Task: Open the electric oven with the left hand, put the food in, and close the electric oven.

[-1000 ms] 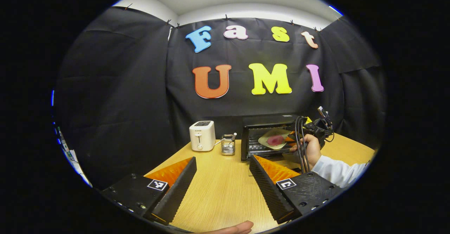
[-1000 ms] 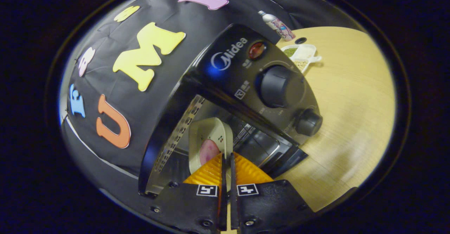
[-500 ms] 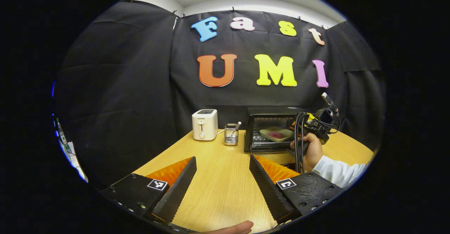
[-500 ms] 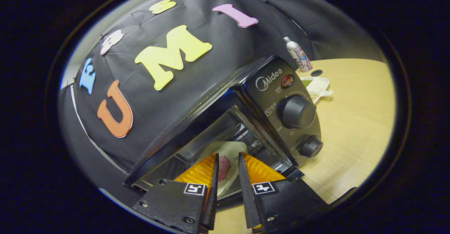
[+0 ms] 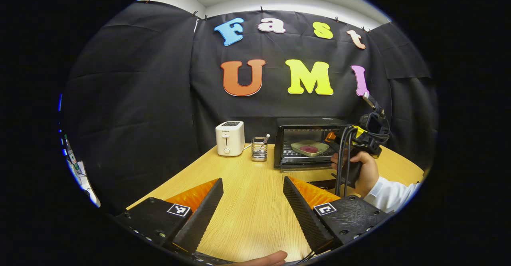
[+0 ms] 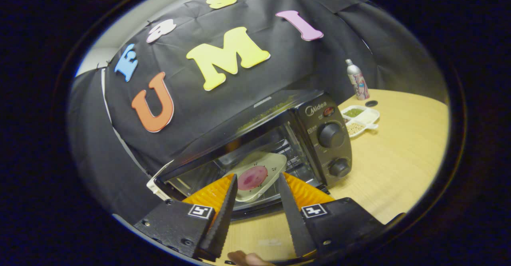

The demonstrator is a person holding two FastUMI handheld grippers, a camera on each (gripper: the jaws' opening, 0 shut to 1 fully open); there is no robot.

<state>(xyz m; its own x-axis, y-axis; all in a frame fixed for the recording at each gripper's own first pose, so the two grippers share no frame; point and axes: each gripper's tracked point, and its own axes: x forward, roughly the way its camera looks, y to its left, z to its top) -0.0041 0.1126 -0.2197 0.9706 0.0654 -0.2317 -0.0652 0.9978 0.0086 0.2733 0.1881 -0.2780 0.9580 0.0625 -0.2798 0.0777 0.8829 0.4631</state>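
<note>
Your right hand-held gripper (image 6: 255,202) has let go of the plate of food (image 6: 257,176) and pulled back out of the electric oven (image 6: 279,138); a second ago its fingers were pinched on the plate's rim, and now they stand parted and empty just in front of the opening. The plate rests flat on the rack inside, so the loading looks done and only the door is left to close. Your left hand-held gripper (image 5: 251,208) stays spread and empty over the desk (image 5: 247,202), well short of the oven.
</note>
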